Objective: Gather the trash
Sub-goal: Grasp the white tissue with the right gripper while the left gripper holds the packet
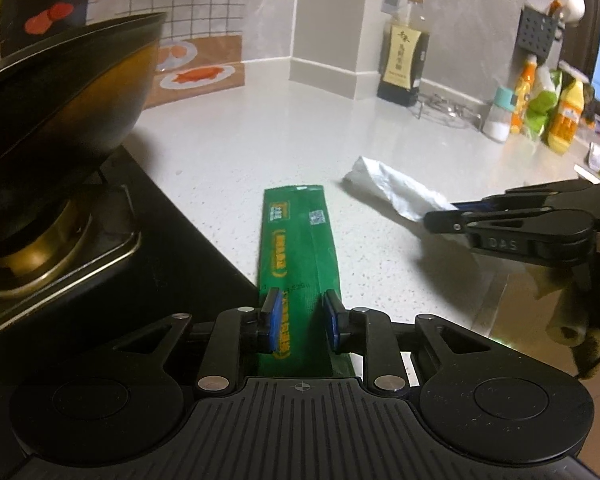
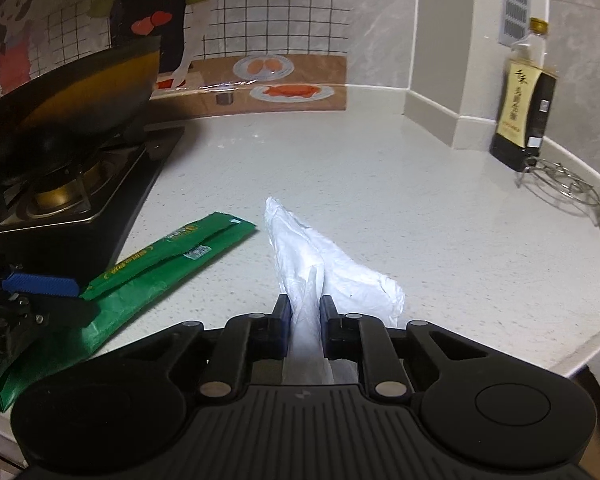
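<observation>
left gripper (image 1: 299,320) part open, straddling near end of green packet (image 1: 298,240), pads beside it, not pinching. packet flat on counter (image 1: 228,152), long axis running to 12 o'clock from that gripper. right gripper (image 2: 305,320) clamped on near end of white plastic wrapper (image 2: 300,248), rest trailing toward 12 o'clock. left gripper nearer the packet; right one at its 2 o'clock. pale speckled counter, stove with wok (image 1: 60,92) at 9 o'clock, sauce bottle (image 1: 404,60) at back wall.

Letters "DAS" moulded on the right gripper (image 1: 432,216); print on green wrapper (image 1: 296,248) and bottle label (image 1: 400,64) illegible
</observation>
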{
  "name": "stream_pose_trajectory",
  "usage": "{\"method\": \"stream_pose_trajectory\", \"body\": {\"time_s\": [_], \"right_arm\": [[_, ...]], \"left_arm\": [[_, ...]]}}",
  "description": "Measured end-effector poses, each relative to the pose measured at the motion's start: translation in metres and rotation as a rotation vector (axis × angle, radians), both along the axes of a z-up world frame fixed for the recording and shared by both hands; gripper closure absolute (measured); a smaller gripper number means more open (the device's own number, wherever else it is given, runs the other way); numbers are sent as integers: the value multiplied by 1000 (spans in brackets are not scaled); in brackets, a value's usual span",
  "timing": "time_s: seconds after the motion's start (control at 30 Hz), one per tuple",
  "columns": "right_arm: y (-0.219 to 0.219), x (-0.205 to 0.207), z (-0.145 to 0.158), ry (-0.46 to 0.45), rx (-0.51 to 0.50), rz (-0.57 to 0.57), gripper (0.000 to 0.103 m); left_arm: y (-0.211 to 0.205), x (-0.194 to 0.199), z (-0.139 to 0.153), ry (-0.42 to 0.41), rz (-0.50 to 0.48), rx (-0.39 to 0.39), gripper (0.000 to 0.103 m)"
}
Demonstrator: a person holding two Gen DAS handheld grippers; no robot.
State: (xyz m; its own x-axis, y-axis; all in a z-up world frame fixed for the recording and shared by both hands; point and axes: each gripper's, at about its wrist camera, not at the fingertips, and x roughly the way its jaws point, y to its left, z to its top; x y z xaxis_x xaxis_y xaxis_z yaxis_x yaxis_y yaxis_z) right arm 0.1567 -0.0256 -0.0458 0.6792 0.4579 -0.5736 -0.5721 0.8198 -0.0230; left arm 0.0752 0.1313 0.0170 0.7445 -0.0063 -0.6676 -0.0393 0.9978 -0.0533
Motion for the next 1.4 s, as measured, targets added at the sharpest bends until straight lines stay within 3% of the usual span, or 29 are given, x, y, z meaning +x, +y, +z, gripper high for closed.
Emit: {"method": "stream_pose_trajectory", "body": {"time_s": [0.23, 0.3, 0.37, 0.47, 0.63, 0.77, 0.83, 0.9, 1.0, 1.17, 1.4], "right_arm": [[-4, -6, -9, 7, -2, 32, 84], [-2, -9, -10, -26, -14, 32, 53], [-1, -13, -9, -86, -31, 27, 34], [-1, -10, -9, -109, -54, 28, 33], [-3, 6, -12, -9, -16, 35, 33], [-2, 8, -14, 18, 4, 34, 33], [-1, 7, -14, 16, 5, 33, 37], [-1, 4, -12, 10, 3, 47, 66], [-2, 2, -8, 36, 14, 51, 91], [-16, -1, -4, 57, 58, 19, 93], [-55, -26, 11, 18, 158, -78, 93]], "left_arm": [[-12, 4, -5, 3, -41, 116, 72], [-15, 6, -6, 0, -59, 141, 71], [-20, 6, -7, 2, -78, 181, 69], [-26, 9, -7, 18, -97, 217, 69], [-20, 8, -6, 14, -108, 174, 65], [-22, 8, -9, -2, -143, 211, 66], [-22, 7, -10, -19, -140, 229, 76], [-19, 8, -10, -36, -140, 217, 78], [-11, 7, -10, -60, -147, 154, 84], [0, 9, -8, -71, -150, 81, 86], [-3, 8, -2, -102, -182, 54, 88]]}}
